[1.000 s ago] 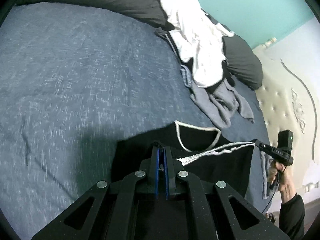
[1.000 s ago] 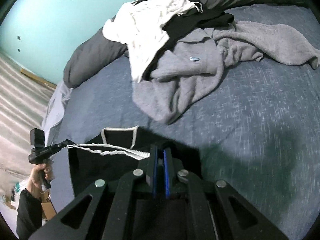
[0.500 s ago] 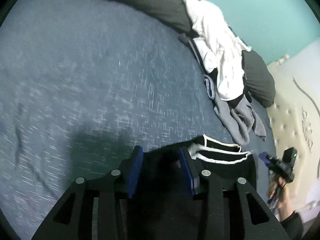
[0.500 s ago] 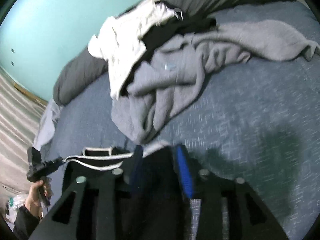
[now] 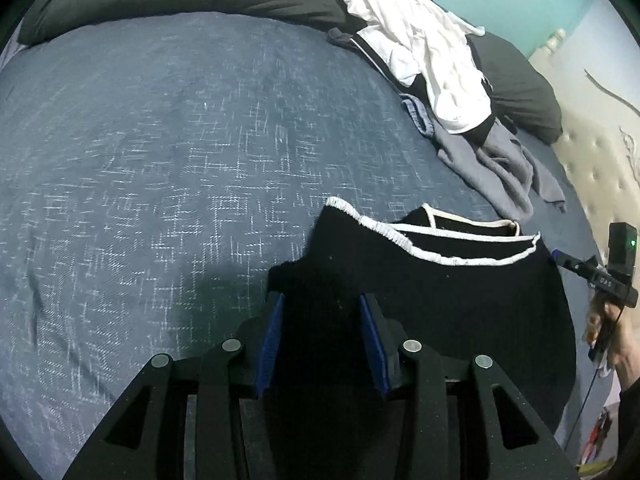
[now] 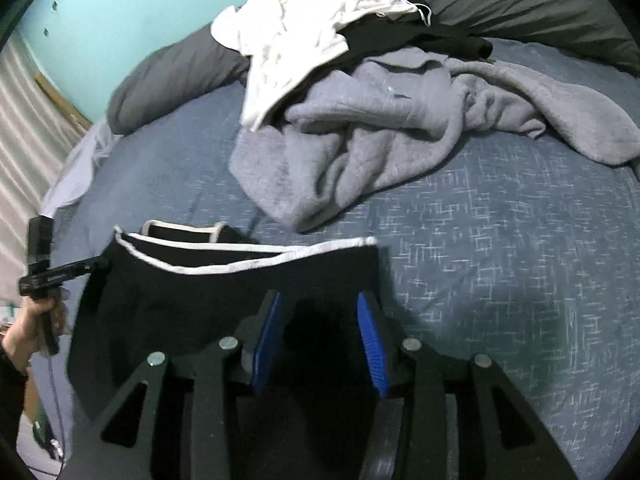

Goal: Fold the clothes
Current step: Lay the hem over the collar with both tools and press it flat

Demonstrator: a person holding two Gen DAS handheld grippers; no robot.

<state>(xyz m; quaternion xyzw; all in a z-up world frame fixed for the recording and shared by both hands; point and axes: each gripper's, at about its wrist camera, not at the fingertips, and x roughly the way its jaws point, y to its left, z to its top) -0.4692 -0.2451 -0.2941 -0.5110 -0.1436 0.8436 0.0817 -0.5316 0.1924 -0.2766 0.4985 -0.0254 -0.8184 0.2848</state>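
Left wrist view: the left claw (image 5: 322, 340) was held open over the black white-trimmed cloth garment (image 5: 460, 292) laid on the blue bed (image 5: 160, 140); the right claw (image 6: 318, 340) was open too.

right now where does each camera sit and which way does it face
Left wrist: sits on the left gripper, angled down over the black garment and blue bedspread; its open fingers show, and the right hand.
Right wrist: sits on the right gripper, facing the grey sweatshirt; the left hand shows.
Shared: garment, clothes pile, bedspread.
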